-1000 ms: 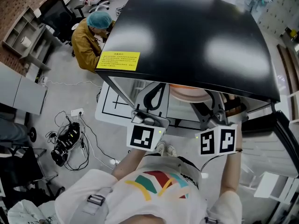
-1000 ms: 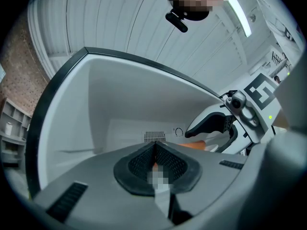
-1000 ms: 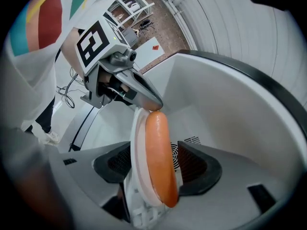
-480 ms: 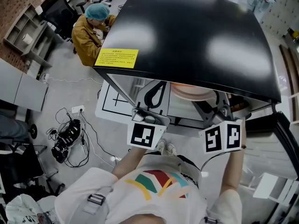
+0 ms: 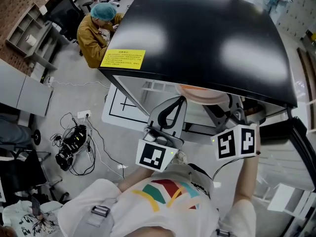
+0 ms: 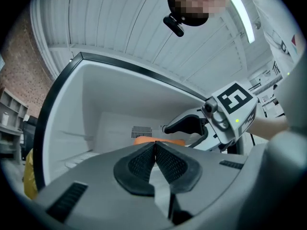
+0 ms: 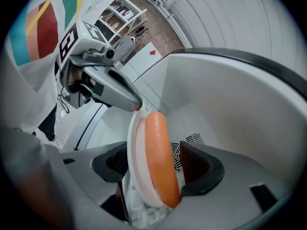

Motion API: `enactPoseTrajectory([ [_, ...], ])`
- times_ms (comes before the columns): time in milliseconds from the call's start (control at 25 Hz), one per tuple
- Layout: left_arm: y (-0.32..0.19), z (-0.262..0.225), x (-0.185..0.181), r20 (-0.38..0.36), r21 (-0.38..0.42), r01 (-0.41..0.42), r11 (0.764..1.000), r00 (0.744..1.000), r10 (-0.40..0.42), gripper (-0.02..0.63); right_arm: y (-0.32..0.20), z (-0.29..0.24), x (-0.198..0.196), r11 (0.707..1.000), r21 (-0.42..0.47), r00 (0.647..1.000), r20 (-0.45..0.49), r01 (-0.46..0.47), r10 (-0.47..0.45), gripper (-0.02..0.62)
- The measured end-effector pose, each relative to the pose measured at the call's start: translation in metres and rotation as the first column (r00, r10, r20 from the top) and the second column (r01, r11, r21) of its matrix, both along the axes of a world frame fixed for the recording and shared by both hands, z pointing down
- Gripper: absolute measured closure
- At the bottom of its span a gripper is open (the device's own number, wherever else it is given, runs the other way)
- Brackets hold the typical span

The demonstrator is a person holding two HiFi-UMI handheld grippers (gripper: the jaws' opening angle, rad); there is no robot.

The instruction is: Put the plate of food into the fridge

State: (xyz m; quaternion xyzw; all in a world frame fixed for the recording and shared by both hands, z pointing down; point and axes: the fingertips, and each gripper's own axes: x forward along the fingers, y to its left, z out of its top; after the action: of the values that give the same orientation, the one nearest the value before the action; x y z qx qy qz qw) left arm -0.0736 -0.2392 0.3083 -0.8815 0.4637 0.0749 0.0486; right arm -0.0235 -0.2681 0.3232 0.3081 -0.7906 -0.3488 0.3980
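We mark the right tongs (image 7: 156,164) spread, not pinching the plate of food (image 7: 153,143) standing edge-on between them, inside the fridge (image 5: 197,33); left tongs (image 6: 155,159) clenched empty, further left.

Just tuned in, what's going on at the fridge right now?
A person is working at the open fridge with two handheld grippers. The right gripper reaches inside, its jaws wide apart around the plate of orange food; the pads don't seem to press on it. The left gripper is shut and empty.
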Motion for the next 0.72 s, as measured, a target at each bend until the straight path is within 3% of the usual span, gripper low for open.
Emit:
enactPoseTrajectory([
  [280,0.014,0.000,0.033,0.045,-0.017,-0.086,0.996,0.995,0.086,0.600,-0.001,-0.002,0.001,1.000,0.013,1.000,0.018,-0.006,0.006,0.311],
  [720,-0.004,0.004,0.043,0.084,-0.011,-0.054,0.998,0.995,0.055,0.600,0.003,-0.002,0.001,0.999,0.047,0.999,0.049,-0.006,0.004,0.301],
])
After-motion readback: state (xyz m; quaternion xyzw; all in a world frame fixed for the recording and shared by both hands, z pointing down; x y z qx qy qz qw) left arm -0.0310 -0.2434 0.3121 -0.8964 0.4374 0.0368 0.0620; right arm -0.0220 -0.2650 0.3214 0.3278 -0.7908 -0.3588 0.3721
